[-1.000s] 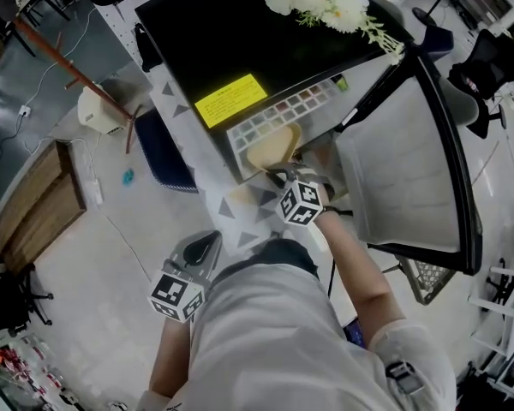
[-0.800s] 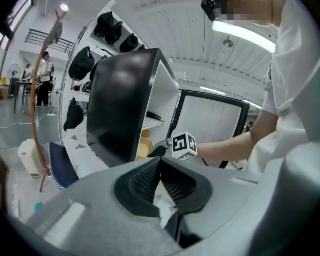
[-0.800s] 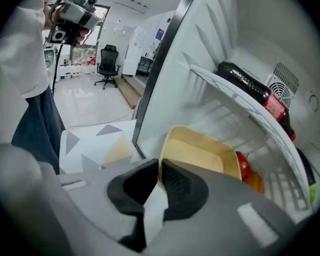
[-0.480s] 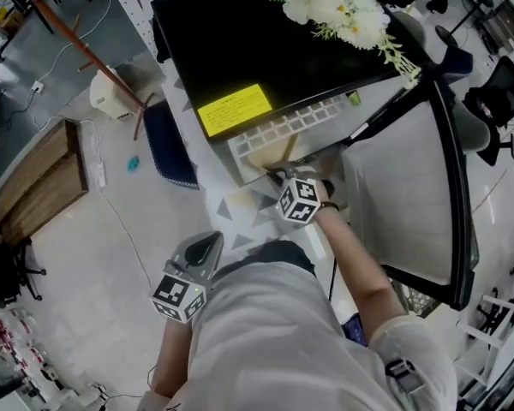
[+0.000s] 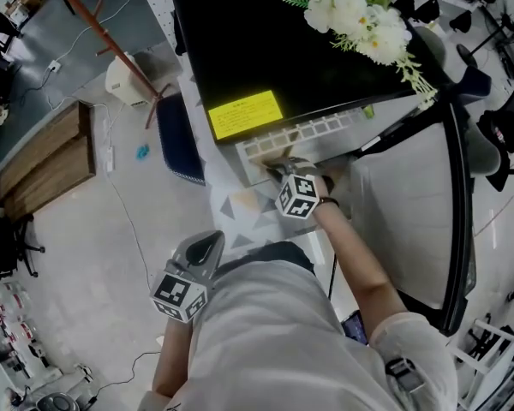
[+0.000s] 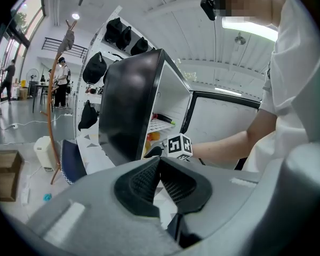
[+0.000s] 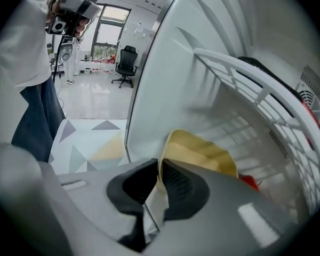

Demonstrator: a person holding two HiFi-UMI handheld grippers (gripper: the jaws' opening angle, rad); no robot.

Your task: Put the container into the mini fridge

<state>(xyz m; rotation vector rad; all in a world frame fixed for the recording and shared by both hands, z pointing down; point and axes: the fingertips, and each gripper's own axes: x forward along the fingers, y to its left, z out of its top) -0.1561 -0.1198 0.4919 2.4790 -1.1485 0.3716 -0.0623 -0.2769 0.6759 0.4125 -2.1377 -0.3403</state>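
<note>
The black ribbed pads (image 7: pixel 178 185) of the right gripper (image 7: pixel 159 164) sit close against the thin rim of a yellow container (image 7: pixel 202 153), one on each side of it. The jaws have just been easing apart, with the rim between them. The container is inside the mouth of the mini fridge (image 5: pixel 274 50), past the cabinet's front edge and below a white wire shelf (image 7: pixel 256 89). A red item (image 7: pixel 248 181) lies just beside it, deeper in. Whether the container's base rests on the white interior cannot be told.

From the head view, the right gripper's marker cube (image 5: pixel 297 195) is at the fridge opening, with the forearm reaching in from below. The door (image 5: pixel 411 195) stands swung wide to the right. White flowers (image 5: pixel 360 15) and a yellow label (image 5: pixel 244 114) sit on the black top.

The left gripper (image 6: pixel 159 161) is held low by the person's hip, well apart from the fridge. Its jaws are pressed together at the tips with nothing between them (its camera looks across at the open cabinet and the other gripper's cube). A mat (image 5: pixel 240 208) printed with grey and yellow triangles lies on the floor in front of the appliance.
</note>
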